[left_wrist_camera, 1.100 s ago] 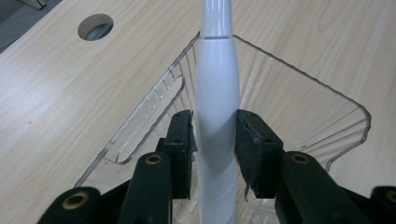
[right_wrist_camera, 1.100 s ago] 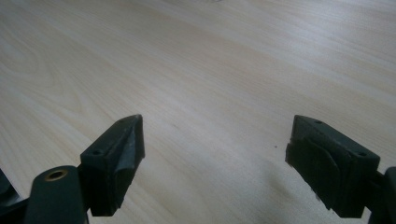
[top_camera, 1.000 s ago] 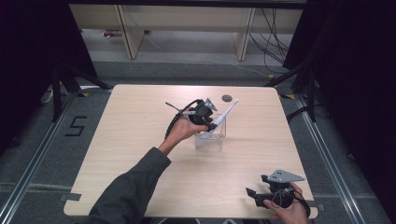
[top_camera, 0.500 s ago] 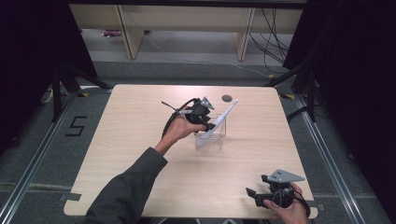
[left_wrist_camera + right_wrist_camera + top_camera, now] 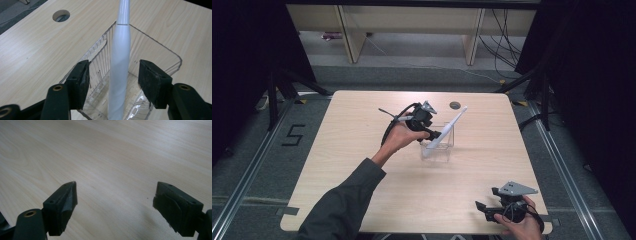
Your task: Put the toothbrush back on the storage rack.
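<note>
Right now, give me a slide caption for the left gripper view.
Left gripper open around a white toothbrush handle leaning in a clear plastic holder on the wooden table.

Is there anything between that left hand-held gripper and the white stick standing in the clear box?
Nothing visible. The white stick stands between the open jaws of the left hand-held gripper, which have just been opening, with a bare gap on each side. Its lower end sits in the clear box and it leans out over the rim.
</note>
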